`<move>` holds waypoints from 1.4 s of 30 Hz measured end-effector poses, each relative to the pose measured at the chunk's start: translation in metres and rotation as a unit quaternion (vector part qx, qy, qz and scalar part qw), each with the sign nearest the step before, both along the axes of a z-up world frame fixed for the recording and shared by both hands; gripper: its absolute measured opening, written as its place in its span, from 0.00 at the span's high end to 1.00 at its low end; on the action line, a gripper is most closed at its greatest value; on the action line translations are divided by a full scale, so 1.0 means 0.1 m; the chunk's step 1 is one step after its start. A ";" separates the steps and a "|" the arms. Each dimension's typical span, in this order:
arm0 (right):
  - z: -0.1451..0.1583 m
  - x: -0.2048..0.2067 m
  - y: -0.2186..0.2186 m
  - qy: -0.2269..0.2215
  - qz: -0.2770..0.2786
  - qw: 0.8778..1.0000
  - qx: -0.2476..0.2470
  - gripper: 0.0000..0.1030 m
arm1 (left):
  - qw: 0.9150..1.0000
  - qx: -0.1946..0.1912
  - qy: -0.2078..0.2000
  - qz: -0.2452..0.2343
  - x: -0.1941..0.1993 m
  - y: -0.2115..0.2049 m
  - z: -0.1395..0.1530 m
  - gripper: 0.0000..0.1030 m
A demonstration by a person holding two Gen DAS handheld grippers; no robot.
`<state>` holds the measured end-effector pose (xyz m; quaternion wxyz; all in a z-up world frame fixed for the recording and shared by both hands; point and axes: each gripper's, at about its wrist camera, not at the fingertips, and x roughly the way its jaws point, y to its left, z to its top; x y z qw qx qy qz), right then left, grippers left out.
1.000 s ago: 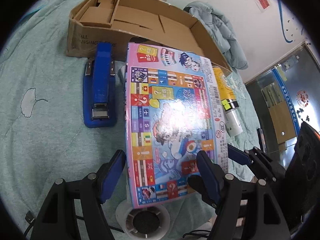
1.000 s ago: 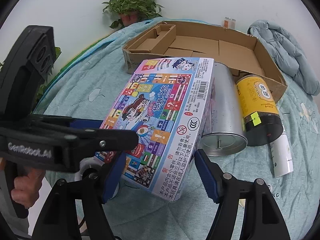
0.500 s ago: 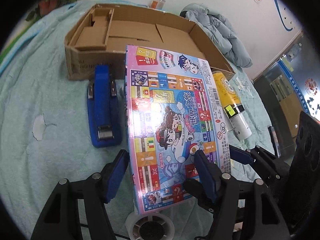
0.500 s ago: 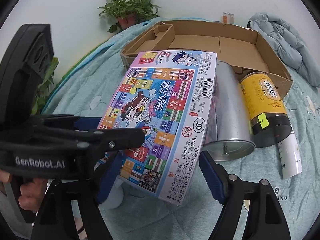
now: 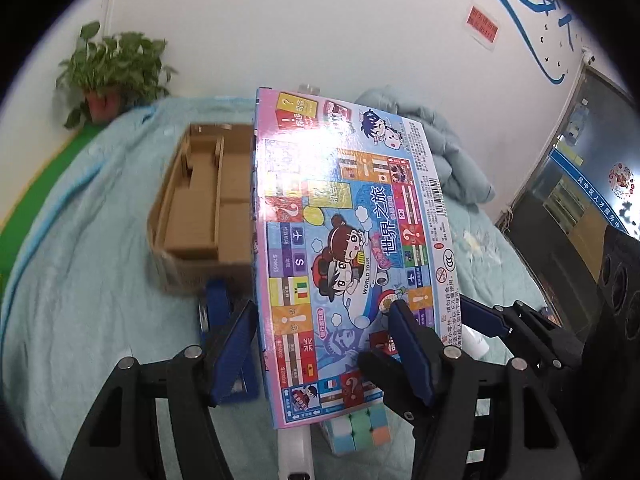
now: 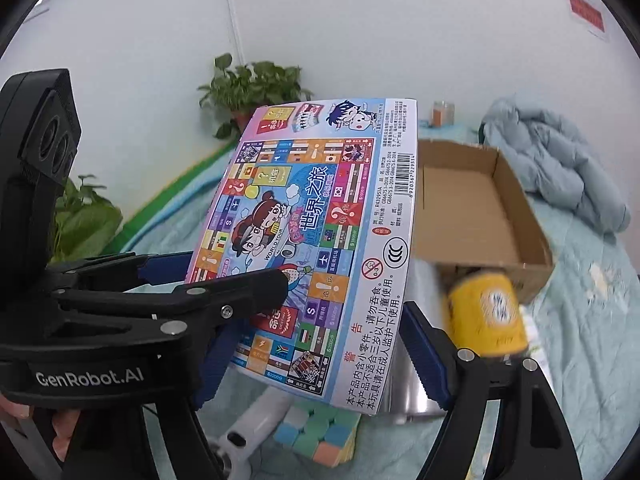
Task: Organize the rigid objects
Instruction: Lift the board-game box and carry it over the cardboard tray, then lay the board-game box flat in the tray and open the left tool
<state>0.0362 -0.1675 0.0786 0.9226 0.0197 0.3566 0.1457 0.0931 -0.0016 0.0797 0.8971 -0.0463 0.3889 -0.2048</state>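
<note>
A flat, colourful board-game box (image 5: 348, 248) is lifted off the bed and tilted up; it also shows in the right wrist view (image 6: 312, 248). My left gripper (image 5: 324, 344) is shut on its near left part. My right gripper (image 6: 320, 344) is shut on its near right part, with the left gripper's black body in front of it. Behind the game box lies an open cardboard box (image 5: 200, 204), which also shows in the right wrist view (image 6: 480, 216).
On the teal bedspread lie a blue stapler (image 5: 218, 300), a pastel puzzle cube (image 6: 320, 436), a white gadget (image 6: 248, 424), a silver tin (image 6: 412, 340) and a yellow canister (image 6: 488, 320). A crumpled blue jacket (image 6: 556, 168) and a potted plant (image 5: 112, 68) sit at the back.
Both grippers have raised the game box from lying over the items to a steep upward tilt. The puzzle cube under it now shows.
</note>
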 end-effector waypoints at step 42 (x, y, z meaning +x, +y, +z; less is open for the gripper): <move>-0.80 2.80 -0.07 0.189 0.033 0.981 0.040 0.26 | 0.987 0.062 0.144 0.018 1.97 -0.12 -0.78 0.47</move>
